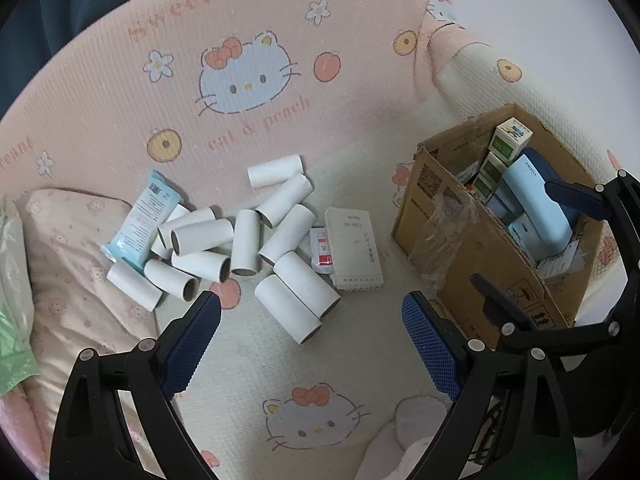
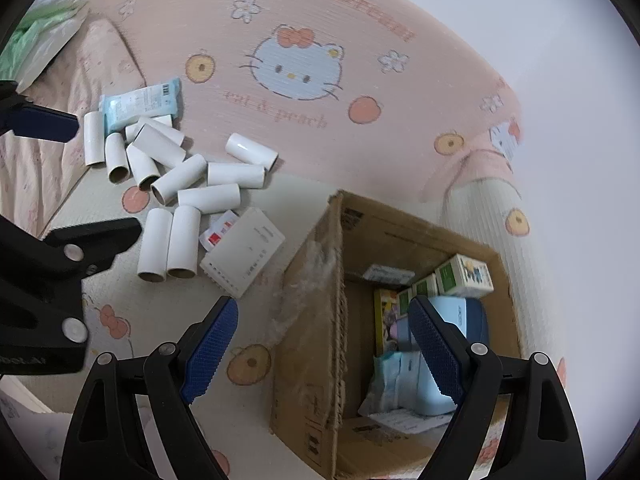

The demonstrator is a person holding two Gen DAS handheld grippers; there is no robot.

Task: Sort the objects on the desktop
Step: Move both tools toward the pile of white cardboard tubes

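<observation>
Several white cardboard tubes (image 1: 240, 240) (image 2: 180, 176) lie in a loose pile on the mat. A light blue wipes pack (image 1: 140, 216) (image 2: 140, 100) lies at the pile's left end. A flat white box (image 1: 352, 252) (image 2: 244, 252) and a small red and white sachet (image 1: 322, 252) (image 2: 218, 234) lie at its right end. An open cardboard box (image 1: 460, 248) (image 2: 312, 320) stands to the right, with small green and white cartons and pale blue cases inside. My left gripper (image 1: 312, 308) hangs open above the nearest tubes. My right gripper (image 2: 322, 308) (image 1: 520, 236) is open over the cardboard box, holding nothing.
Everything rests on a pink and cream cat-print mat (image 1: 248, 360). A pink pillow (image 1: 68, 260) and a green bag (image 1: 12, 340) lie left of the pile. The mat's folded edge (image 1: 448, 60) rises behind the cardboard box.
</observation>
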